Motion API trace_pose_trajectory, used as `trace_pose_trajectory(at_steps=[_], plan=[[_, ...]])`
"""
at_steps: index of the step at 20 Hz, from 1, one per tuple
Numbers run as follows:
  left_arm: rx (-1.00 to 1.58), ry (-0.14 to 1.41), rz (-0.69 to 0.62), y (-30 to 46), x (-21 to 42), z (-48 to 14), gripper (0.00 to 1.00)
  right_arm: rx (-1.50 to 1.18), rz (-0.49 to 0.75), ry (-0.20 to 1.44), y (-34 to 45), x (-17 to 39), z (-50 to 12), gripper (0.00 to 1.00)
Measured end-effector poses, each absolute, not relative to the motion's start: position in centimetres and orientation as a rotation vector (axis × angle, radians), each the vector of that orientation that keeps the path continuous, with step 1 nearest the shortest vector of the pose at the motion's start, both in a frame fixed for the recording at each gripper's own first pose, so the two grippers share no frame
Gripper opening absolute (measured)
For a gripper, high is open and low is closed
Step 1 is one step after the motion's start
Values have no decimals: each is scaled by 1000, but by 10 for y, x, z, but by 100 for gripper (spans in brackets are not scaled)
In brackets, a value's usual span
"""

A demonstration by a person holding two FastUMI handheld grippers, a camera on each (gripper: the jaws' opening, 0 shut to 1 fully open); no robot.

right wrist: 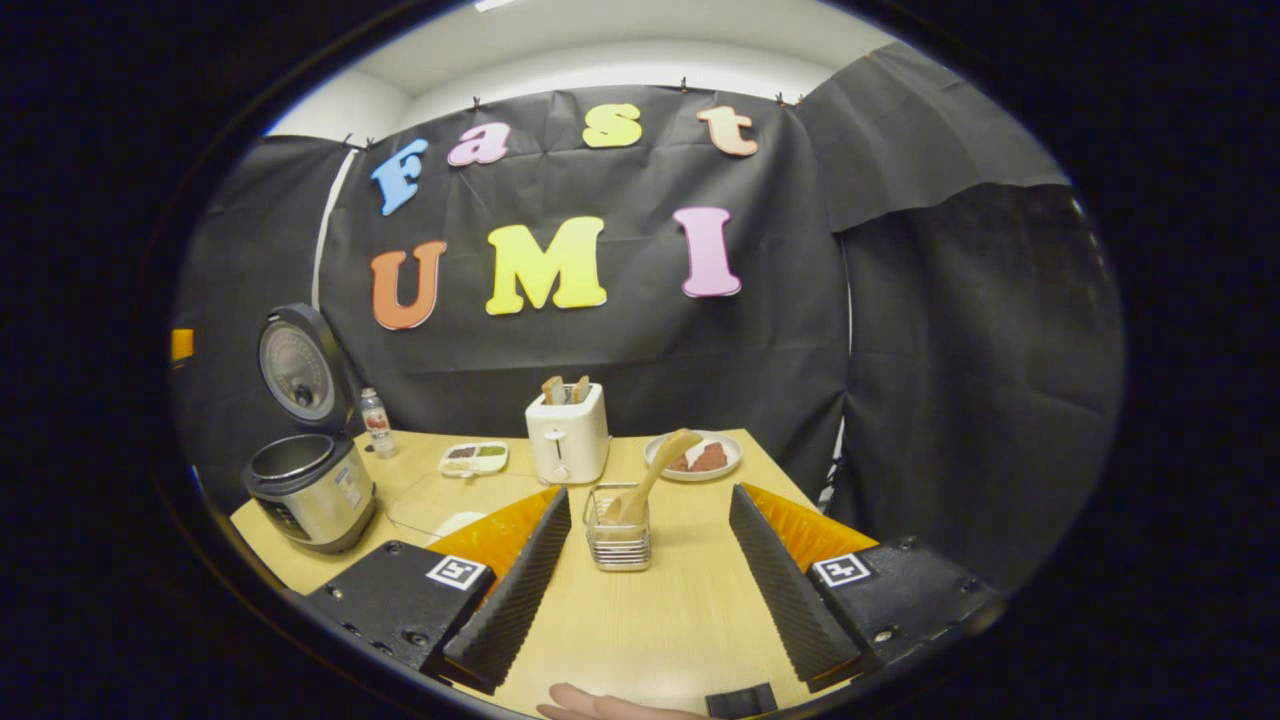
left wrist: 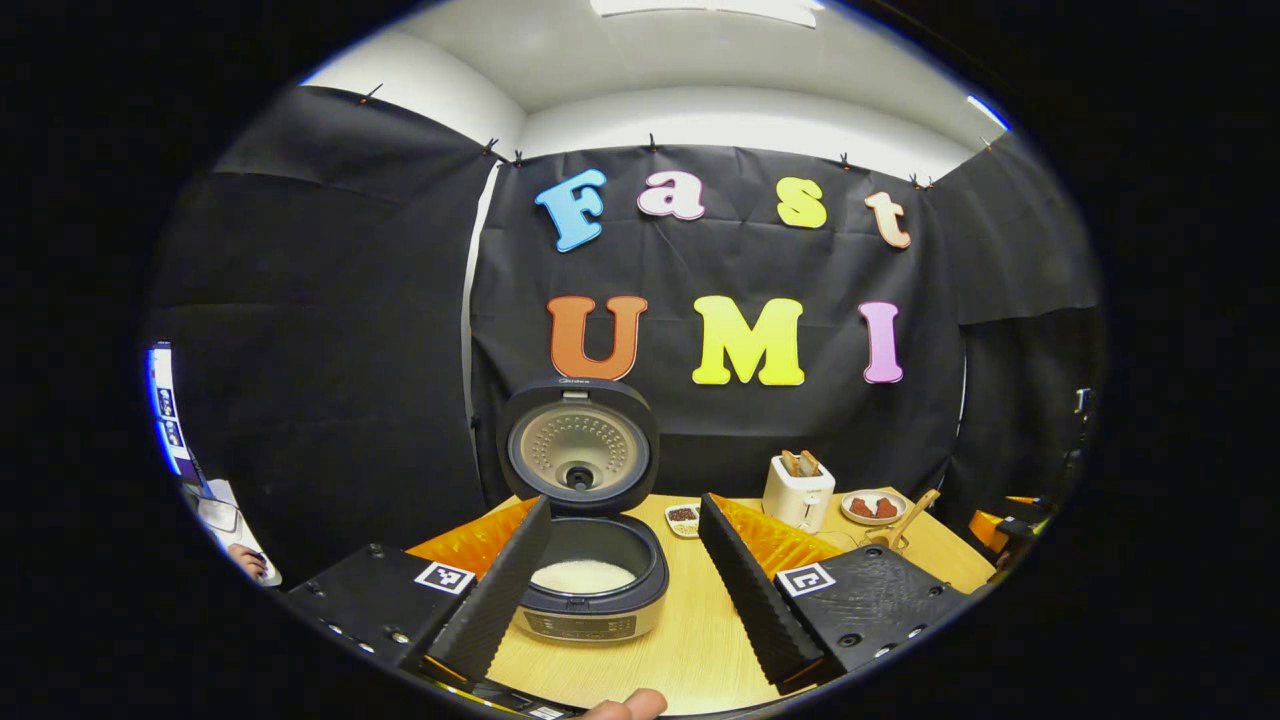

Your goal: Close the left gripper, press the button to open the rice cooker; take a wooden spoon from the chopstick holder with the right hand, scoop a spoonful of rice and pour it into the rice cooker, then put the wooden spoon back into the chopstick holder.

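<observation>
In the left gripper view, the left gripper (left wrist: 620, 590) hangs over the wooden table (left wrist: 690, 640) with its fingers spread apart and nothing between them. Just beyond the fingers stands the cooker (left wrist: 592, 585), its lid (left wrist: 579, 446) raised upright at the far side and white rice (left wrist: 583, 576) lying in the pot. To the right of the cooker, farther back, sits a small dish (left wrist: 683, 519), then a toaster (left wrist: 797, 491) with bread in its slots, then a plate (left wrist: 874, 506) with reddish pieces. The spoon (left wrist: 906, 521) leans near that plate, behind the right finger; its holder is hidden there. A fingertip (left wrist: 628, 706) shows at the bottom edge. In the right gripper view, the right gripper (right wrist: 648, 590) is likewise released, fingers wide and empty. Between and just beyond them stands the wire holder (right wrist: 618, 528) with the spoon (right wrist: 652, 476) in it, handle tilted to the far right toward the plate (right wrist: 694, 456). The toaster (right wrist: 568, 432) is behind the holder, a little to the left, with the dish (right wrist: 473, 457) to its left. At the far left stands the cooker (right wrist: 310, 485), lid (right wrist: 296, 365) up, with a small bottle (right wrist: 376, 422) beside it. Part of a hand (right wrist: 600, 706) shows at the bottom.
</observation>
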State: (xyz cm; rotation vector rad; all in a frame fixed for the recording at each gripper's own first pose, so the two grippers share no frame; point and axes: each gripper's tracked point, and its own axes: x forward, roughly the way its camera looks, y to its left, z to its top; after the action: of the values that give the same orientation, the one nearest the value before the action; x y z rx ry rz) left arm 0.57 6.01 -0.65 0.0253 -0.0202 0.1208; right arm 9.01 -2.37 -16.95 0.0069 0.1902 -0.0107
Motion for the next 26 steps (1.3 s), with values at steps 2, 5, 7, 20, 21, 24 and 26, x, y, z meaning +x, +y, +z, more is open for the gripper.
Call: trace_pose_trajectory(at_steps=[2, 5, 7, 20, 21, 24, 26], plan=[[24, -35, 116, 54, -3, -14, 94, 26, -15, 205, -26, 113, -181, 100], [22, -47, 84, 39, -10, -25, 94, 42, -34, 227, -29, 152, -197, 97], [30, -53, 70, 31, -12, -28, 94, 44, -77, 252, -36, 177, -208, 100], [-6, -118, 93, 38, -18, -31, 94, 251, -45, 330, -37, 301, -257, 99], [-21, -103, 77, 35, -15, -37, 94, 252, -41, 332, -38, 306, -259, 98], [-19, -74, 69, 40, -7, -46, 94, 270, -4, 335, -32, 309, -260, 73], [2, -68, 74, 42, -8, -47, 95, 297, -2, 335, -32, 313, -257, 30]])
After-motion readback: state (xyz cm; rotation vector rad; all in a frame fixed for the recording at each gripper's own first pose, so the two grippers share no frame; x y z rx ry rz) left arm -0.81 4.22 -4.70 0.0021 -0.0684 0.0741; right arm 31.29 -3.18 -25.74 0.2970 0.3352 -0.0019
